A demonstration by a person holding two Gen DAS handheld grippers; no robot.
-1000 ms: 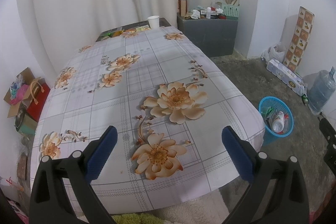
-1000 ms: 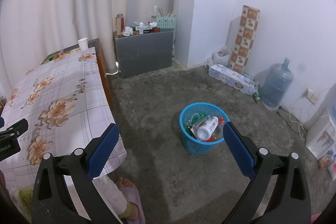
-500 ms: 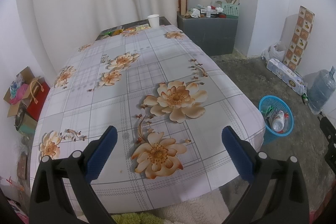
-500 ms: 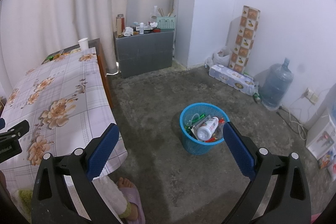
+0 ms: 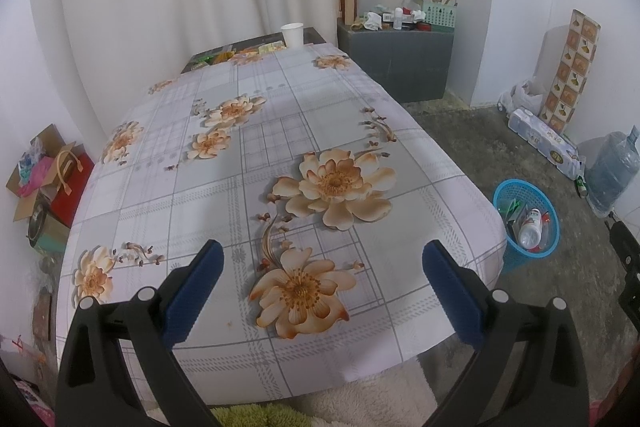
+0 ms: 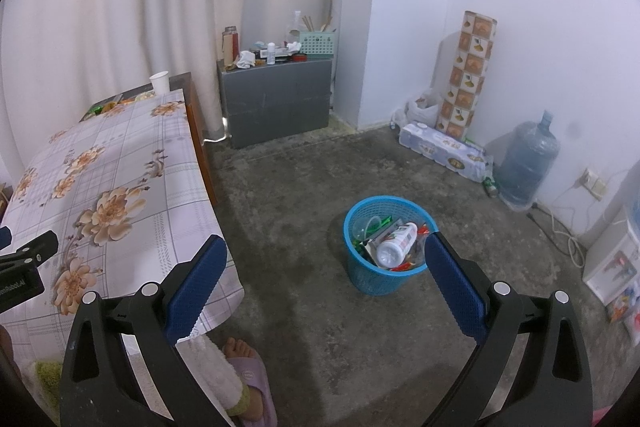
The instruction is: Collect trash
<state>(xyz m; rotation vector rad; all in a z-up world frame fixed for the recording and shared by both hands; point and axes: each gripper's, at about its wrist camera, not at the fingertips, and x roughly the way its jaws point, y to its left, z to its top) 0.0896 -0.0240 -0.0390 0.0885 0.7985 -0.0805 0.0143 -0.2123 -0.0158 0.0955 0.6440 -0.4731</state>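
Observation:
A blue mesh trash basket (image 6: pixel 352 247) stands on the concrete floor and holds a white plastic bottle (image 6: pixel 396 245) and wrappers; it also shows in the left wrist view (image 5: pixel 548 251). My right gripper (image 6: pixel 324 287) is open and empty, held above the floor, near side of the basket. My left gripper (image 5: pixel 320 291) is open and empty above the near end of the table with the flowered cloth (image 5: pixel 256 155). A white paper cup (image 5: pixel 292 35) and some wrappers (image 5: pixel 248 51) sit at the table's far end.
A grey cabinet (image 6: pixel 276 99) with clutter stands at the back wall. A water jug (image 6: pixel 526 163), a pack of rolls (image 6: pixel 444 151) and a patterned roll (image 6: pixel 468 75) line the right wall. A person's foot in a slipper (image 6: pixel 248 371) is by the table corner. Boxes (image 5: pixel 44 179) lie left of the table.

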